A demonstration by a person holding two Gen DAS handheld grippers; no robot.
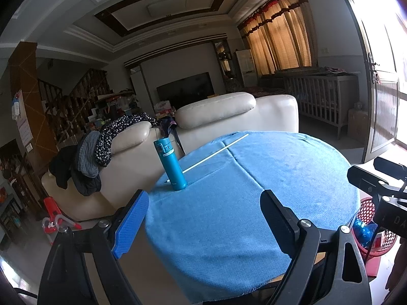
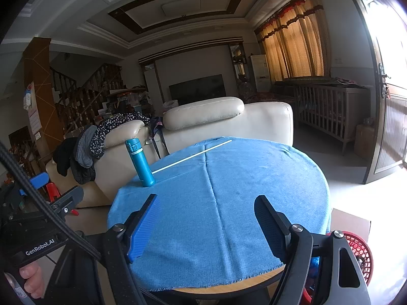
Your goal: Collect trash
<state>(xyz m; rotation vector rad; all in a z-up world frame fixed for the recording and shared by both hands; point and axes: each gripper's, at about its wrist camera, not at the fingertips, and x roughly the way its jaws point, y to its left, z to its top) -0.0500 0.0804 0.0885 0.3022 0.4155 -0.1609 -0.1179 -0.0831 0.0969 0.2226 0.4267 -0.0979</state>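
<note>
Both the left tool and right tool hang wide open, empty. The white stick lies near the bench's far edge; approach low, pinch across its middle, avoiding the bottle.

Light source: daylight pours through the glass door, blown out to white glare.
Curtains: left of the door, glowing amber.
Room left of the door: dim, staircase murky.
Edges: heavy fisheye bending, black vignette corners.
Focus: tablecloth crisp.
</note>
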